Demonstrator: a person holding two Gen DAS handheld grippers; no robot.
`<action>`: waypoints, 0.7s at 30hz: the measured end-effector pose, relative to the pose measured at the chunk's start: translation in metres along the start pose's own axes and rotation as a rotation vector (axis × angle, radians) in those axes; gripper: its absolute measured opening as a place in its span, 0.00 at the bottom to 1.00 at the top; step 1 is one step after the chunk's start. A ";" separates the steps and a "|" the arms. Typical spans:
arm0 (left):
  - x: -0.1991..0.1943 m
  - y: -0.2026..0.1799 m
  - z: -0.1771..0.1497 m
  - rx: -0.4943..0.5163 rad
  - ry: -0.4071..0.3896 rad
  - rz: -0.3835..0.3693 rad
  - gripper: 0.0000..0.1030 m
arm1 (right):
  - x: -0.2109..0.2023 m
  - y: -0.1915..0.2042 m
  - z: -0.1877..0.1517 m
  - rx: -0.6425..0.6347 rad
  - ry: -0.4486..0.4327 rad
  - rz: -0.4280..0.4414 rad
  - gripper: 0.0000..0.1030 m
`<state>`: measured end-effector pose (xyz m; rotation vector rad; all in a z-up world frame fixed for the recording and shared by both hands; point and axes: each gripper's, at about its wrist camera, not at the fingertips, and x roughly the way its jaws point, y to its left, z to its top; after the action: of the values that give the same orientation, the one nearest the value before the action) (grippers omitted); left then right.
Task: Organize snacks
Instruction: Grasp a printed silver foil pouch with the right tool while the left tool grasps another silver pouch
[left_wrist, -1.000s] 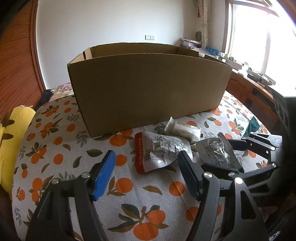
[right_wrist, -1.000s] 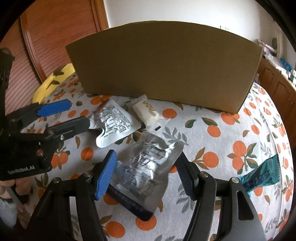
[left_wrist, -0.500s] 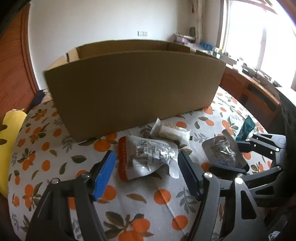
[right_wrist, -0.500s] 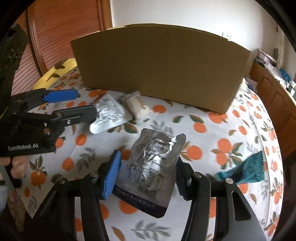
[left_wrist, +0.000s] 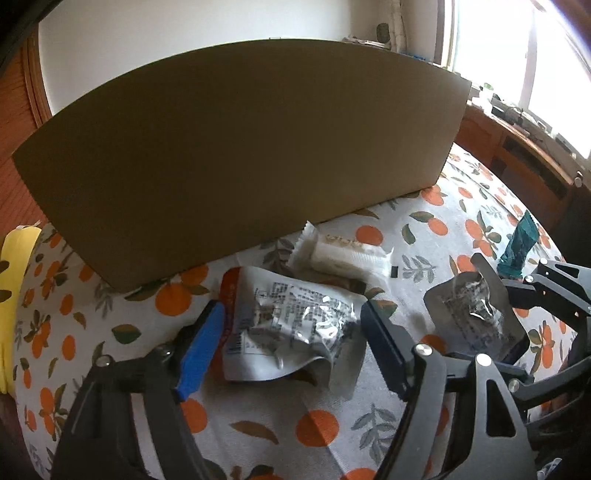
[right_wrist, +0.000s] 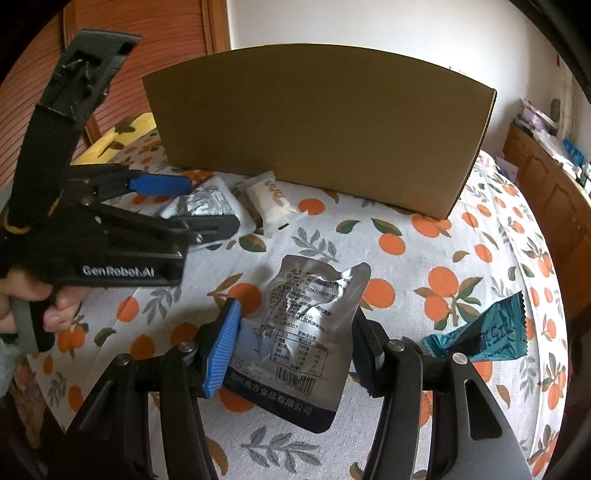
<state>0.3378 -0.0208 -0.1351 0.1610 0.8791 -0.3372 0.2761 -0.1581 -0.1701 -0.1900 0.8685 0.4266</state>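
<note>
- The silver pouch with a red edge (left_wrist: 288, 328) lies on the bench (left_wrist: 295, 424) just in front of the cardboard box (left_wrist: 240, 147), and your left tongs (left_wrist: 288, 343) straddle it, one finger on each side.
- Your left tongs are spread apart; the blue pad (left_wrist: 201, 347) sits right at the pouch's red edge, the dark finger just off its other side, and you cannot tell whether either touches.
- The second silver pouch, with a dark bottom band (right_wrist: 295, 343), lies between the fingers of your right tongs (right_wrist: 291, 350), nearer to you than the first.
- Your right tongs also stand apart around it; the blue pad (right_wrist: 221, 350) is at or against its left side, the other finger close to its right side.
- A white wrapped snack (left_wrist: 347, 254) lies between the first pouch and the box wall, near the box.
- A teal wrapper (right_wrist: 484, 332) lies to the right of your right tongs, apart from the pouches.
- The bench wears a cloth printed with oranges and leaves; the box stands upright on it, its plain side facing you.
- A yellow cushion (left_wrist: 14, 288) shows at the far left edge.
</note>
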 end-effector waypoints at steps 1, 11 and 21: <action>0.001 -0.001 0.000 0.003 0.006 0.004 0.80 | 0.000 0.000 0.000 0.000 0.000 0.000 0.55; 0.005 0.000 0.003 0.004 0.023 -0.002 0.89 | 0.000 -0.004 -0.002 0.015 -0.009 0.019 0.55; 0.003 -0.008 0.000 0.038 0.015 -0.019 0.84 | -0.001 -0.003 -0.001 0.005 -0.008 0.006 0.55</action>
<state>0.3373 -0.0289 -0.1374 0.1907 0.8897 -0.3706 0.2761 -0.1618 -0.1697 -0.1806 0.8623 0.4304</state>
